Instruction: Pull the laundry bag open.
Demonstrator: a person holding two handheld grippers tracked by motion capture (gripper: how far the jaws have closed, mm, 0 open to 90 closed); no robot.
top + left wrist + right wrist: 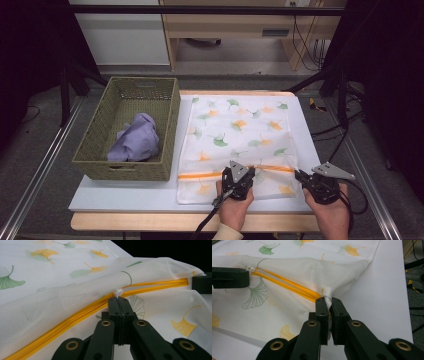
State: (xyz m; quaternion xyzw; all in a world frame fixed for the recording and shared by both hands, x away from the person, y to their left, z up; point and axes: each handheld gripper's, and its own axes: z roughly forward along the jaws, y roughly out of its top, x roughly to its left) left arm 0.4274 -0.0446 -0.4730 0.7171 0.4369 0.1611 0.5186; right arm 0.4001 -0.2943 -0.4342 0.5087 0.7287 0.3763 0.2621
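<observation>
mesh laundry bag (235, 135) flat on white table (125, 192), just right of wicker basket (95, 150) (lilac cloth (136, 140) inside) | left gripper (119, 300) jaws closed on white zipper pull (118, 292), mid yellow zipper (62, 322) | right gripper (328, 305) pinching bag's corner fabric at zipper's right end, mesh lifted between the two

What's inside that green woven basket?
A crumpled lilac cloth lies inside the green woven basket, toward its near end. Whatever might lie beneath the cloth is covered; the rest of the basket's floor looks bare.
</observation>
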